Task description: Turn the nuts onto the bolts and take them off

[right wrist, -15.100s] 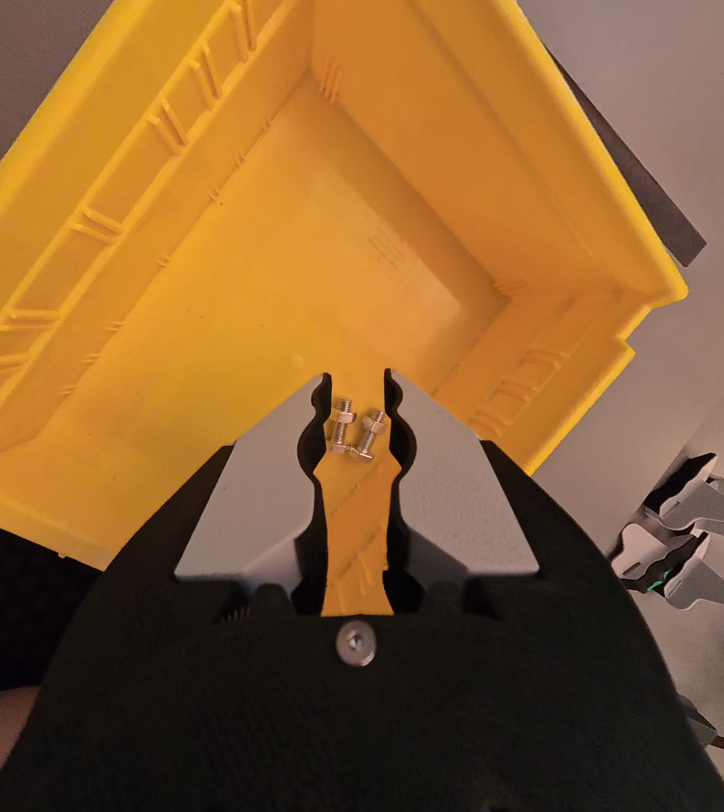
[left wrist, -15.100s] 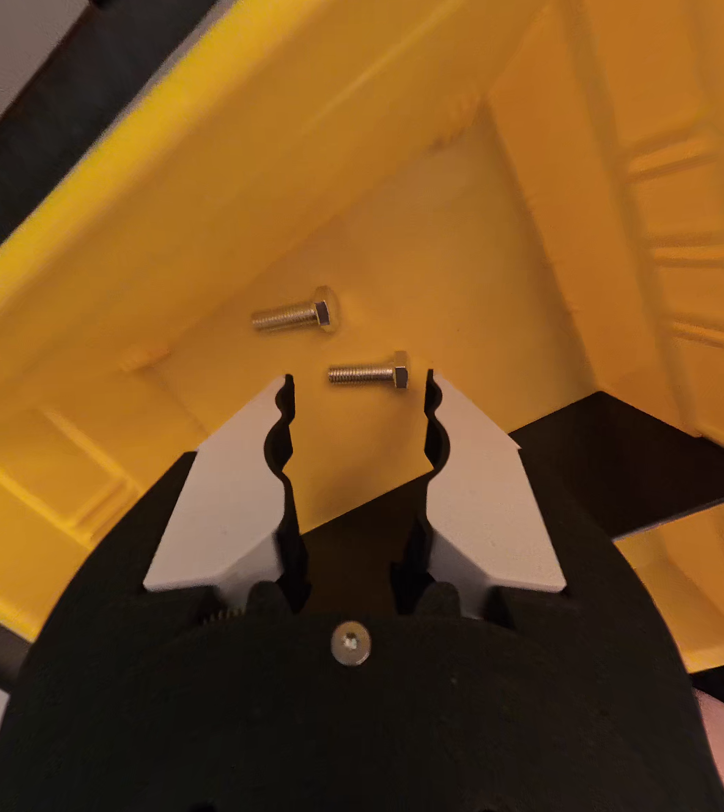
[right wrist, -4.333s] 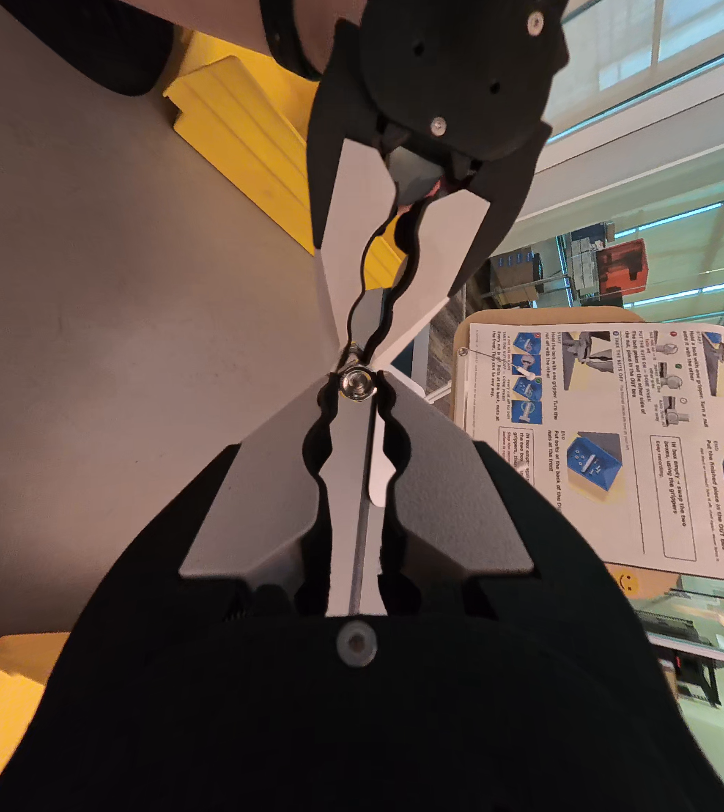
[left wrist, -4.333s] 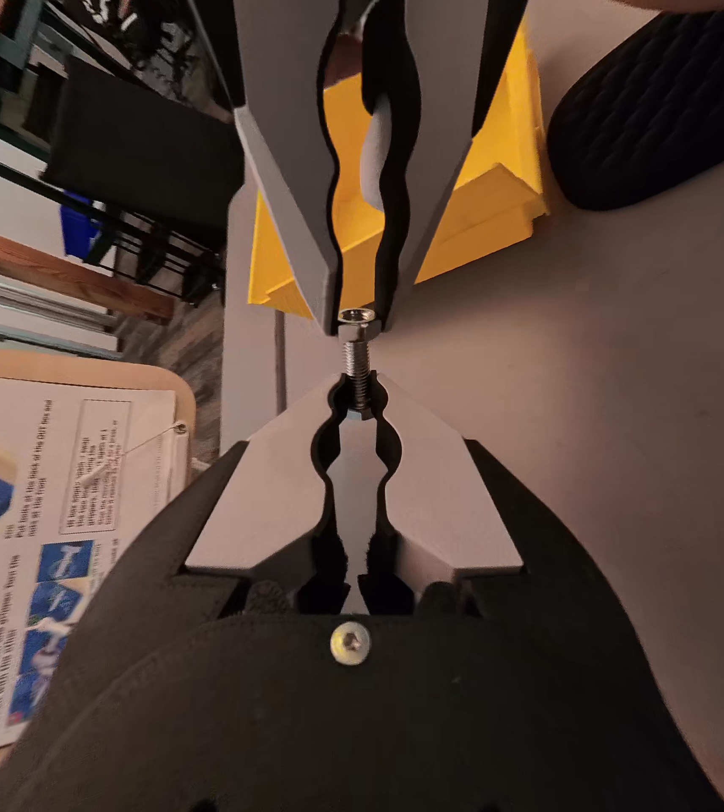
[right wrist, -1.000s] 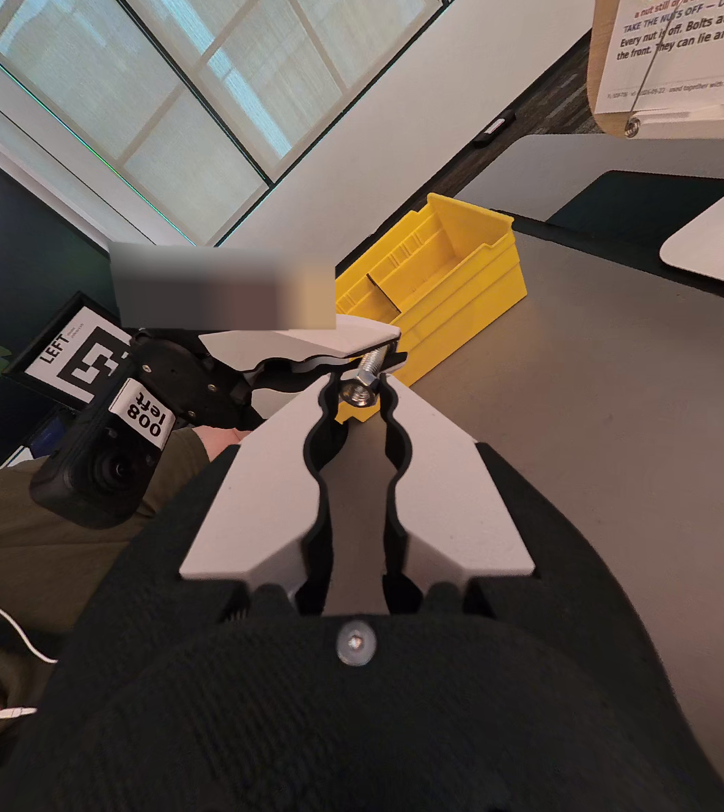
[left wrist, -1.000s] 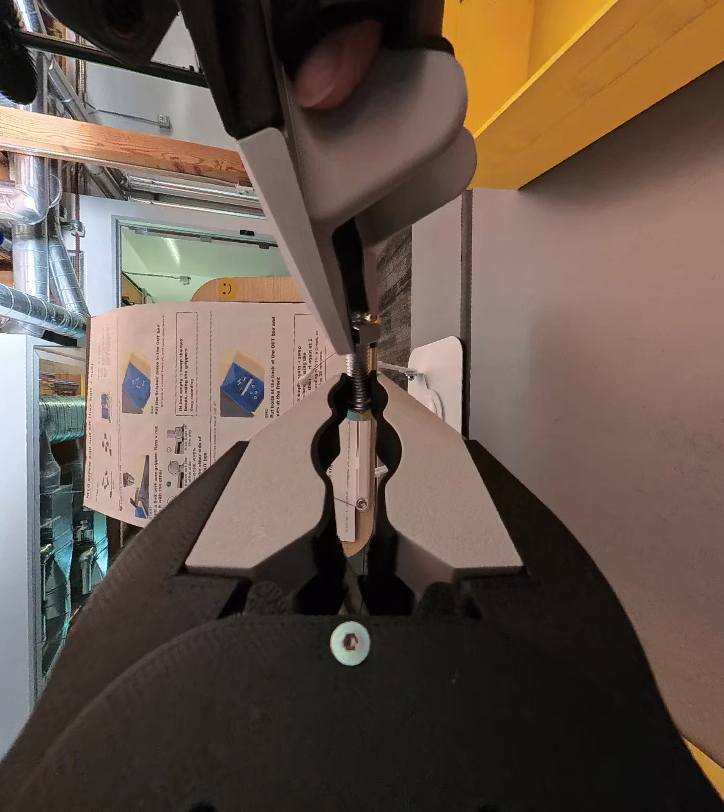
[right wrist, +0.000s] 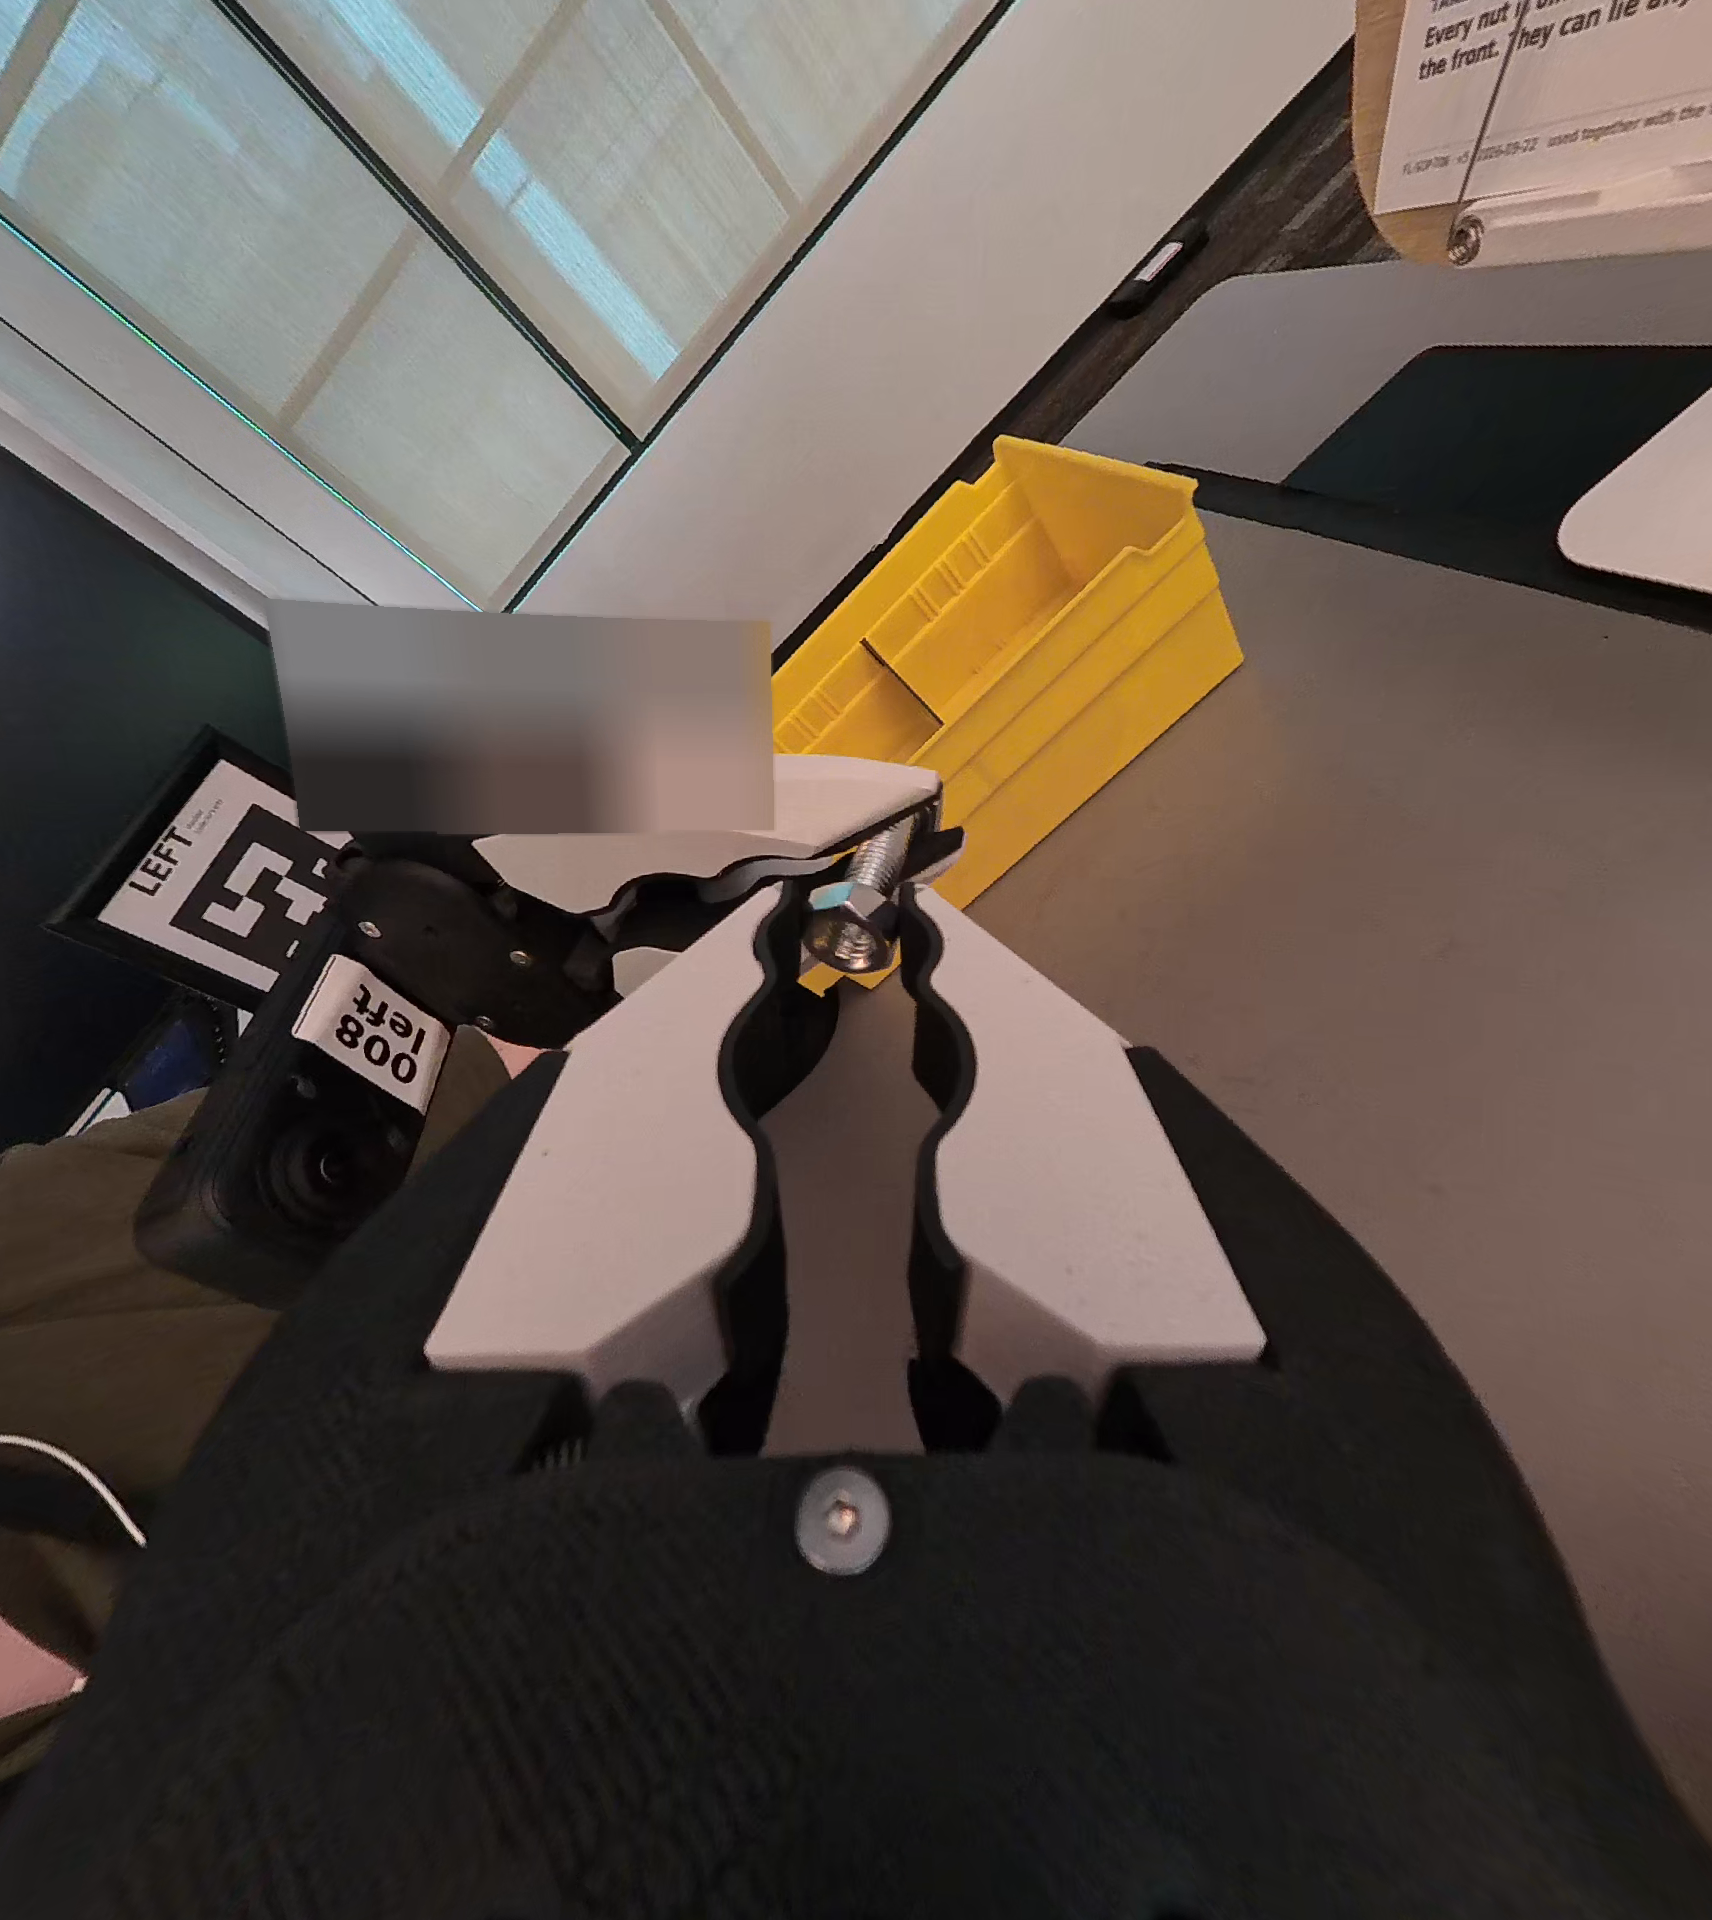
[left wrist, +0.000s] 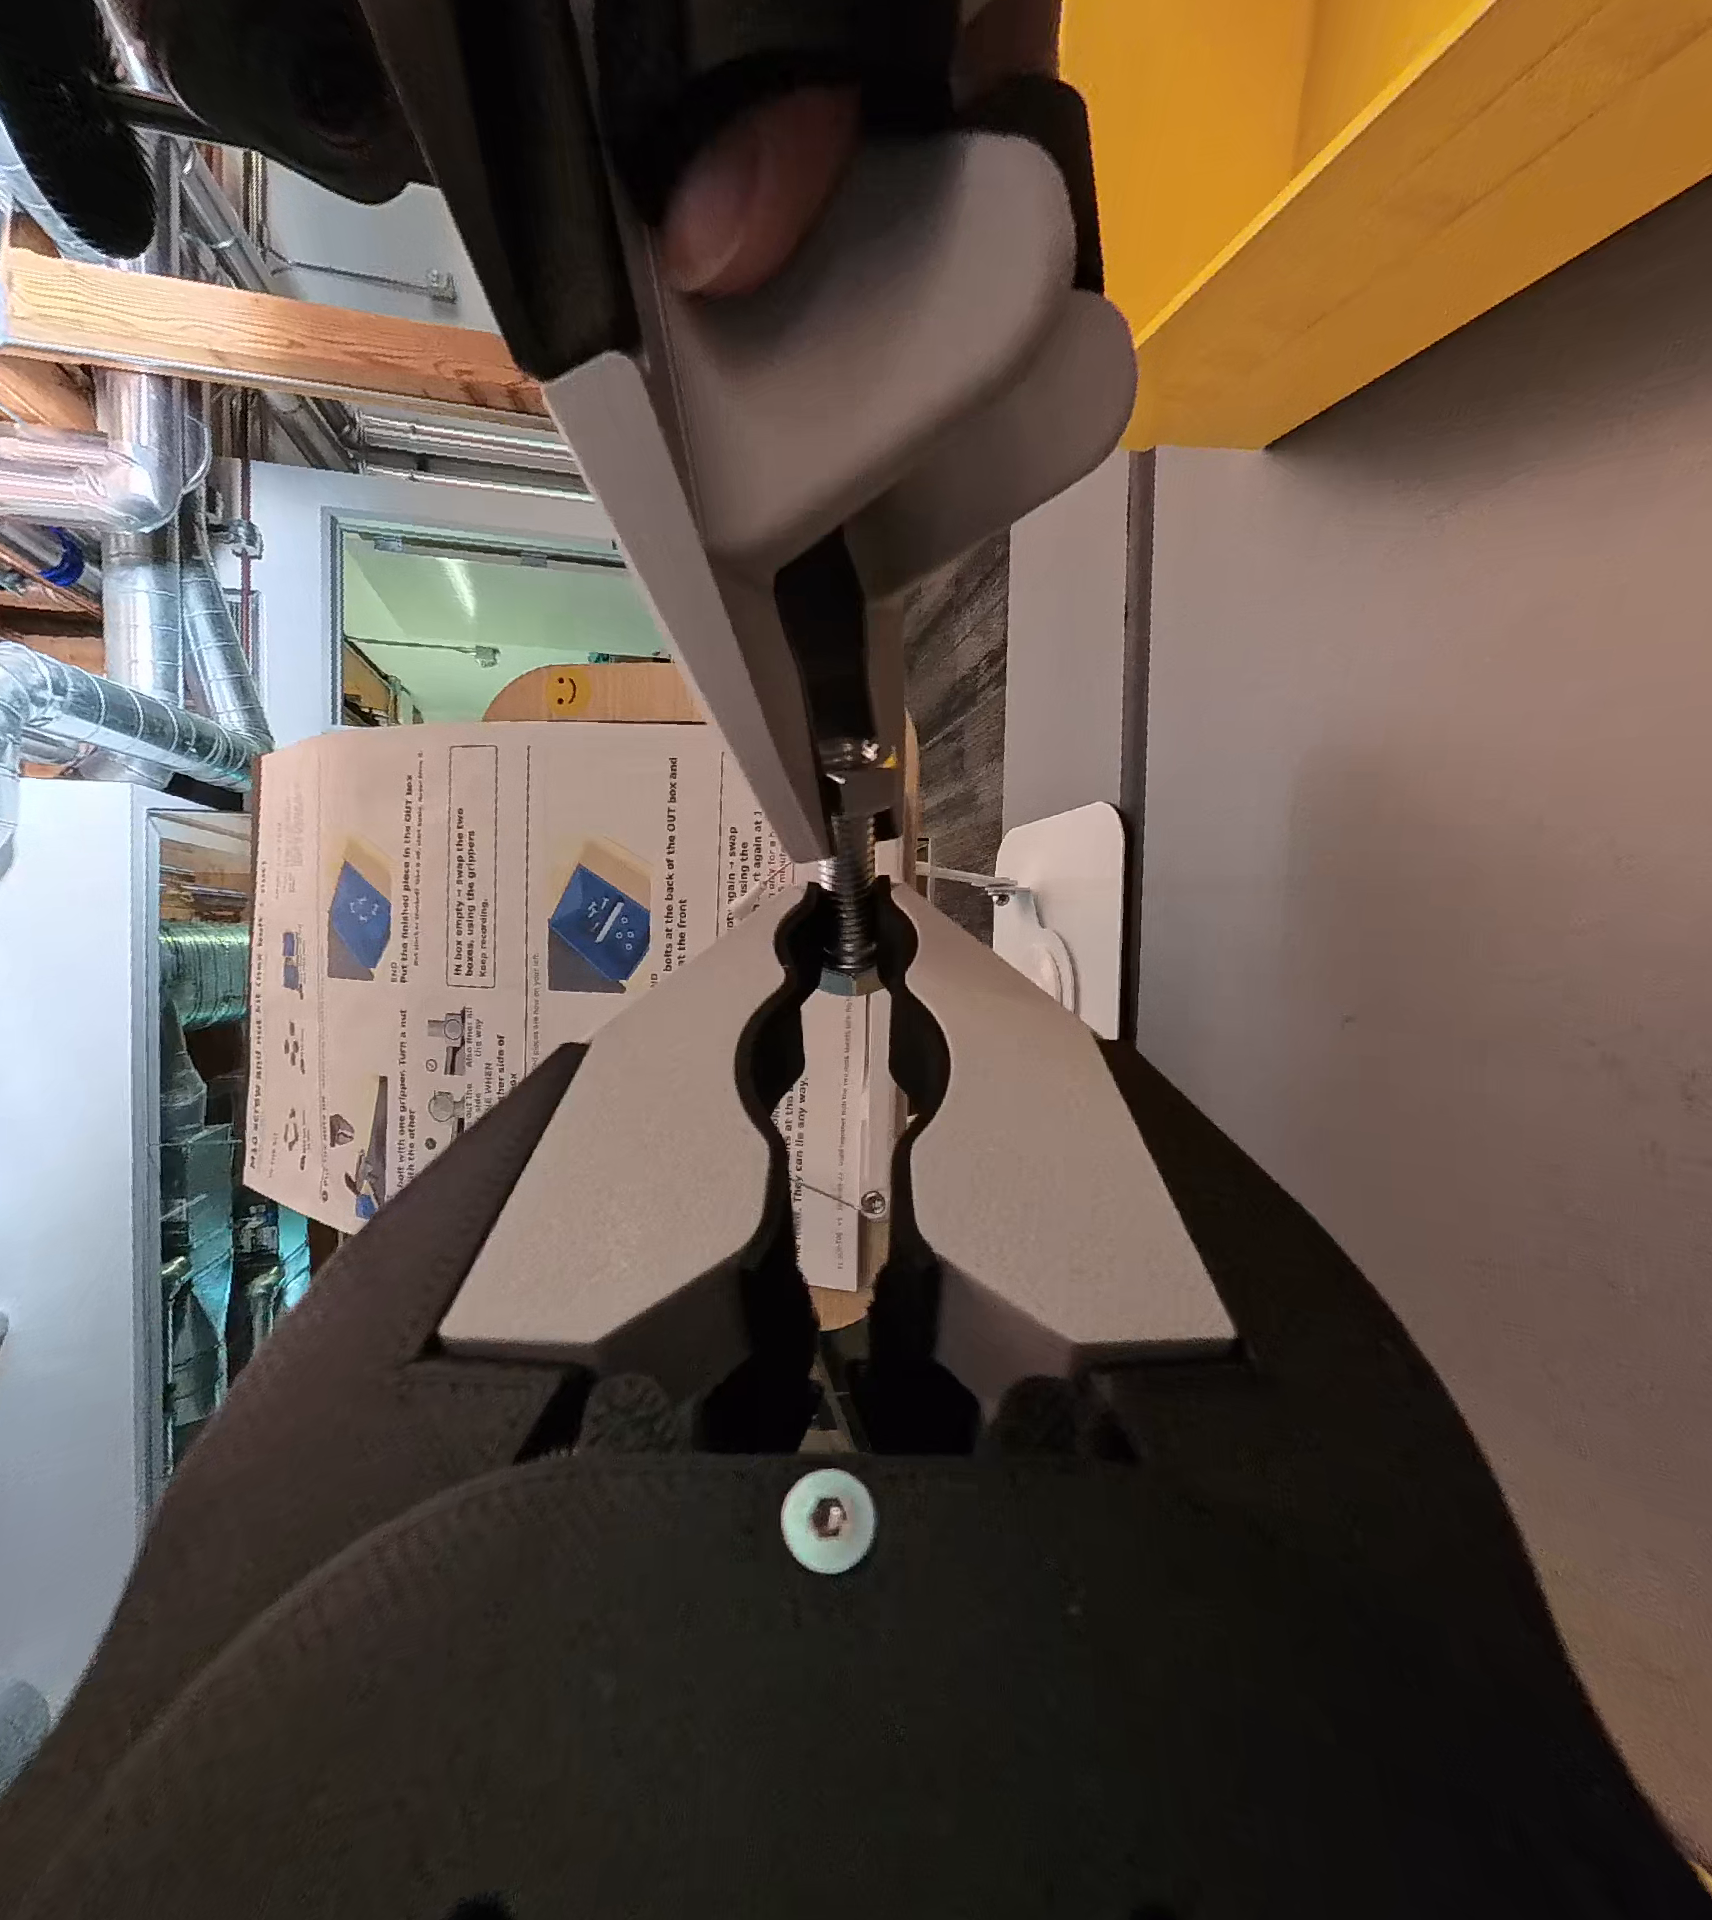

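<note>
Your left tongs (left wrist: 847, 935) are clenched on a silver bolt (left wrist: 850, 899), gripping it at the head end, so the threaded shank points away from you toward the other tool. In the right wrist view these same left tongs (right wrist: 899, 831) enter from the left, lying almost flat, with the bolt (right wrist: 878, 857) sticking out of their tips.

Moving right, your right tongs (right wrist: 847, 925) are clenched on a hex nut (right wrist: 847, 928) seated at the very end of the shank; the thread end shows through its hole. From the left wrist view the right tongs (left wrist: 847, 800) come down from above and grasp the nut (left wrist: 860, 792) at the far end of the bolt. Bare thread shows between the nut and the left tips.

The pair is held in the air above the grey tabletop (right wrist: 1454, 935). Farther right and beyond sits a yellow bin (right wrist: 1091, 644); an instruction sheet (left wrist: 519, 935) hangs in the background.

Judged from this, the nut sits only on the last threads. Whether it is going on or coming off cannot be told. Other bolts and nuts are not in view.
</note>
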{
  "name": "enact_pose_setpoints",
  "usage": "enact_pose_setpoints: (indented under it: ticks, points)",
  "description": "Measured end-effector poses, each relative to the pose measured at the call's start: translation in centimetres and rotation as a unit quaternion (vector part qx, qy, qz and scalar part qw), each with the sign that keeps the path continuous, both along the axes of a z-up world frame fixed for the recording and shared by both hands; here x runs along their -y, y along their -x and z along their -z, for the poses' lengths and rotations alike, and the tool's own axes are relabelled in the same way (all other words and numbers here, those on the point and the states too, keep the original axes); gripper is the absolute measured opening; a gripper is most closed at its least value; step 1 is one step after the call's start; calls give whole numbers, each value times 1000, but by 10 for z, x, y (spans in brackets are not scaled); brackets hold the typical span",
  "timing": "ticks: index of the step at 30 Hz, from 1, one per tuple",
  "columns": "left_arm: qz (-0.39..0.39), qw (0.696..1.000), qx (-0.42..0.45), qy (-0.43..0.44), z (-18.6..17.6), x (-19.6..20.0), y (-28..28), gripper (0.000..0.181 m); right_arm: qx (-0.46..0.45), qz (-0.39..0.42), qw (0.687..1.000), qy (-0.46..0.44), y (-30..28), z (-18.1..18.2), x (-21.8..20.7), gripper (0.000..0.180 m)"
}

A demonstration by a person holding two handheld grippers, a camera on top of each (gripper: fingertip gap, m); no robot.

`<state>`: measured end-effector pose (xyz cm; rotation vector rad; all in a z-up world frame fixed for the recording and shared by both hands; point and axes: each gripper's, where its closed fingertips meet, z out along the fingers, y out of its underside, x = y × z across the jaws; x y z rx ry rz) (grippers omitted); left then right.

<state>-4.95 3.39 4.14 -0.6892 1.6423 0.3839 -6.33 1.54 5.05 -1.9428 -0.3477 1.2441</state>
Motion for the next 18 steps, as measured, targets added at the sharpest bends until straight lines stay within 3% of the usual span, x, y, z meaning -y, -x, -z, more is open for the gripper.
enact_pose_setpoints:
  ticks: [18]
  points:
    - [12, 999, 14, 45, 9, 4, -9, 7, 31, 5, 999, 12, -6, 8, 0, 18]
